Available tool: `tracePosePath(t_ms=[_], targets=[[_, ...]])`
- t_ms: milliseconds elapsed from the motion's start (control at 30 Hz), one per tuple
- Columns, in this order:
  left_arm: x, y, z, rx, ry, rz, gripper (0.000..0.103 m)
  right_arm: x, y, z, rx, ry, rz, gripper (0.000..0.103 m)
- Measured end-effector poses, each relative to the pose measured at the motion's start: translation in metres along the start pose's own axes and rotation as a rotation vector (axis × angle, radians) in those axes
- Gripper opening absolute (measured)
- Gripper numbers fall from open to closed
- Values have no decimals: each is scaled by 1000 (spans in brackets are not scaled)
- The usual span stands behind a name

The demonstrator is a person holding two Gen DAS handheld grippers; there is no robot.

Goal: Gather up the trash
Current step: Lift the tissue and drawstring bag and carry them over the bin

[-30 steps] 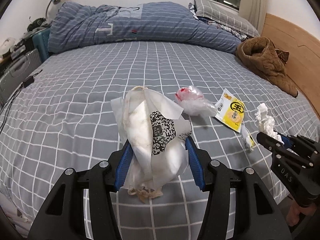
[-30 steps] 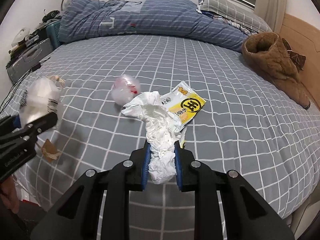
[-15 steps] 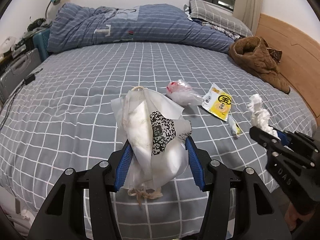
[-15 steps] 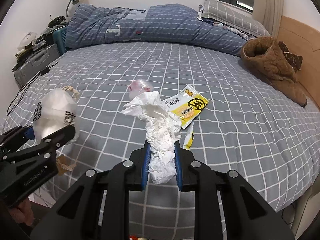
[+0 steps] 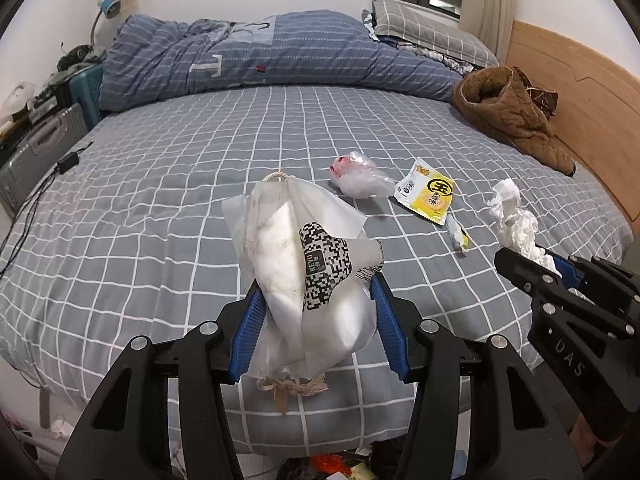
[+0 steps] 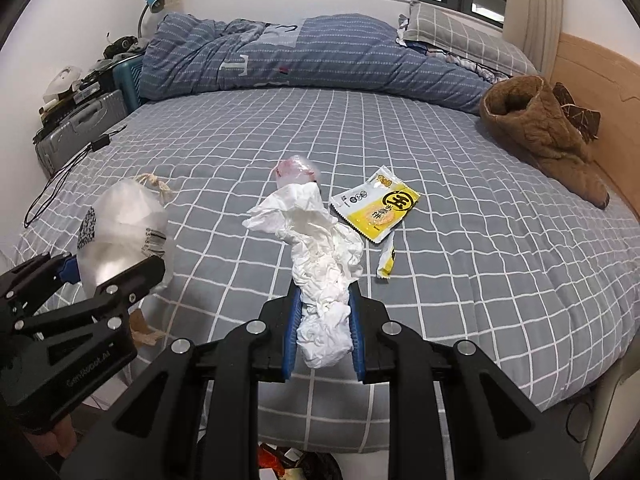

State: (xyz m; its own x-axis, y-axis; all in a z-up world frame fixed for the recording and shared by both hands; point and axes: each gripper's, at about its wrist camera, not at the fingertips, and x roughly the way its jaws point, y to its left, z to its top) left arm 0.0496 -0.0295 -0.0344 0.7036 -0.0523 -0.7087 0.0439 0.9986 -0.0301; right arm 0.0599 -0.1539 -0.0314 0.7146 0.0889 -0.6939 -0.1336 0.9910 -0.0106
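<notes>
Above the near edge of the grey checked bed (image 5: pixel 160 168), a white drawstring bag with a QR label (image 5: pixel 312 272) was clamped in the left gripper (image 5: pixel 316 320), and a crumpled white tissue (image 6: pixel 324 276) was pinched by the right gripper (image 6: pixel 322 332). At one o'clock, a yellow snack wrapper (image 6: pixel 378 208) and a clear plastic wad (image 5: pixel 360 178) lay on the sheet.

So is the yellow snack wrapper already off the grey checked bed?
No, the yellow snack wrapper lies flat on the grey checked bed, beyond the crumpled white tissue gripped by the right gripper.
</notes>
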Motion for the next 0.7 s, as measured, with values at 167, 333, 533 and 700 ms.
tracePosePath(t_ms=[167,333,533,700], targets=[[-6,1,-9,-9,7,3,51,-10,2,-9,0,0,-2,20],[-14,2,-20,-6,12,5,51,-20,4,-17,1,-1,0,20],[-21,2,-34,-3,22,6,51,-29,9,-30,-7,9,-2,20],[-27,1,-44,5,31,7,51,-36,12,-40,-15,10,-5,20]])
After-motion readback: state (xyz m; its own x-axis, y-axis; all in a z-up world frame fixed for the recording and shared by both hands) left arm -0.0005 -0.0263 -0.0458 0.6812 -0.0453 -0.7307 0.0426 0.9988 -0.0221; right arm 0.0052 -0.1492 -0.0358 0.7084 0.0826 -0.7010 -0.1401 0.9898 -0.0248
